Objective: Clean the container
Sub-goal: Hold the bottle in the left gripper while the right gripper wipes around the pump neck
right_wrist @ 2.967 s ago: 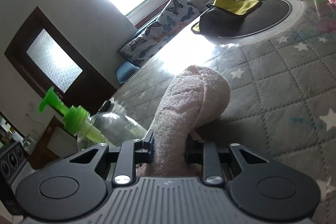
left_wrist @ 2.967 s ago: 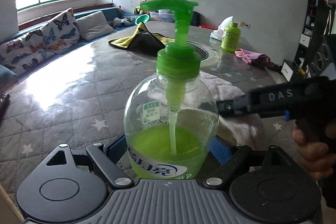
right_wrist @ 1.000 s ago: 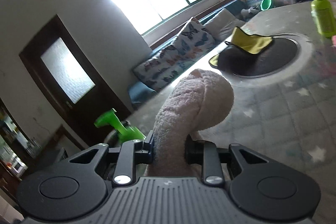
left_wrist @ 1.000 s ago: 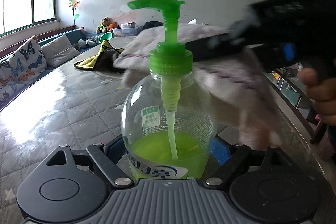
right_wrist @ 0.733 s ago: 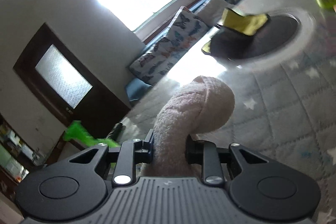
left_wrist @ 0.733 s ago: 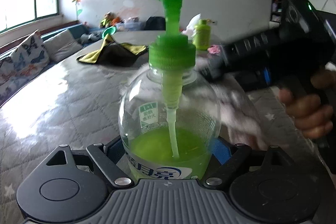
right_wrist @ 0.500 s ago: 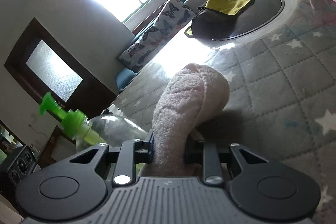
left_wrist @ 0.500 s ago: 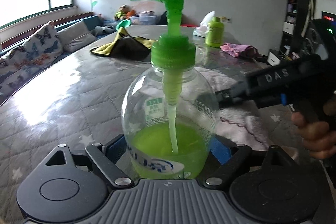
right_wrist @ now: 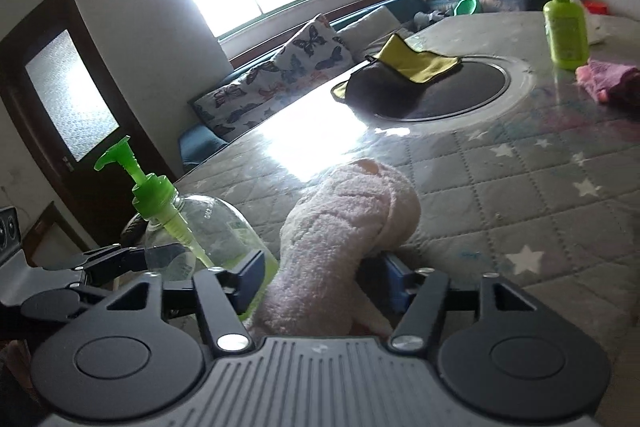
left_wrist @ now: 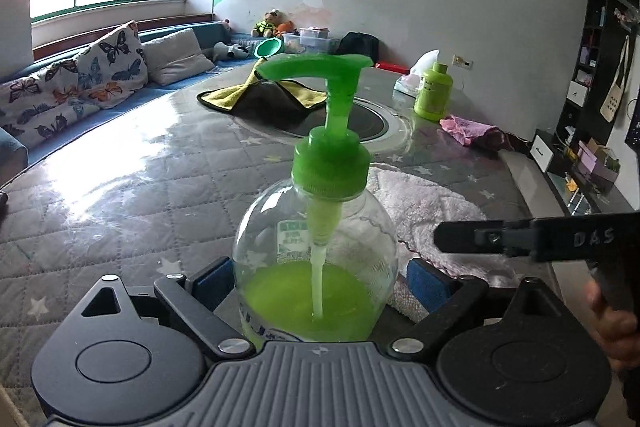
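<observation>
My left gripper (left_wrist: 320,279) is shut on a clear pump bottle (left_wrist: 316,251) with a green pump head and green liquid in its lower half. It holds the bottle upright over the table. The bottle also shows at the left of the right wrist view (right_wrist: 192,223). My right gripper (right_wrist: 320,279) is spread around a rolled pink towel (right_wrist: 344,235), whose end rests on the table. In the left wrist view the towel (left_wrist: 432,211) lies behind and right of the bottle, with the right gripper (left_wrist: 452,239) just beside it.
The round table (left_wrist: 120,195) has a grey quilted cover with stars. A black inset disc (right_wrist: 452,87) carries a yellow and black cloth (right_wrist: 400,67). A green bottle (right_wrist: 566,27) and a pink cloth (right_wrist: 608,79) lie at the far right. A sofa with butterfly cushions (left_wrist: 76,83) runs behind.
The right gripper's jaws have widened around the pink towel. The towel has come down from beside the bottle's neck and now rests on the table. The bottle stays held.
</observation>
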`<action>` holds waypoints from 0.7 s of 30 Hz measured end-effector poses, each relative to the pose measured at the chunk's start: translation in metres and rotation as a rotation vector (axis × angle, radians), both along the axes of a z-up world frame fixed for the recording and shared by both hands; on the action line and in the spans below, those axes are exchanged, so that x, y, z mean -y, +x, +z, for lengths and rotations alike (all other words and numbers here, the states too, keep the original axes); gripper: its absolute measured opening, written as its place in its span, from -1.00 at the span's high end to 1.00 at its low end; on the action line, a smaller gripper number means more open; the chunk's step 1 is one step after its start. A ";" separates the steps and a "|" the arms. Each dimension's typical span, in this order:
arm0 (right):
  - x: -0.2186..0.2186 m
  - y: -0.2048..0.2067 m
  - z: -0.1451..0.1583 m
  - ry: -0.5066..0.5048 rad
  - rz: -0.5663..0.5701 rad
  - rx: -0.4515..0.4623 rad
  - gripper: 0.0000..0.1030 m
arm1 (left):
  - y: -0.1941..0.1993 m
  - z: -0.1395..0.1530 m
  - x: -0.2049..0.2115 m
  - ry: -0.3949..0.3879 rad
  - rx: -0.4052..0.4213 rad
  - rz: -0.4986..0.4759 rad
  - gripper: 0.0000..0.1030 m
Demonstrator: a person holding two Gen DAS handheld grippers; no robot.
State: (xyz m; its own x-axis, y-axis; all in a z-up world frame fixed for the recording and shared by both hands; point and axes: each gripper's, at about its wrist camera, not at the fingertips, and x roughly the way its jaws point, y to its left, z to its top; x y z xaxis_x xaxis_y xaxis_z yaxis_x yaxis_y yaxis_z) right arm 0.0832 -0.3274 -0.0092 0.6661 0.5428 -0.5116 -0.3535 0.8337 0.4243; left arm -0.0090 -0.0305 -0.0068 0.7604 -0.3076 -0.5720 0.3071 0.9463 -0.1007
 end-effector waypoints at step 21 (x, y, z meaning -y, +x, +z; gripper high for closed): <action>0.012 0.036 0.013 0.341 0.060 -0.028 0.52 | 0.001 -0.011 -0.011 0.005 0.072 -0.195 -0.72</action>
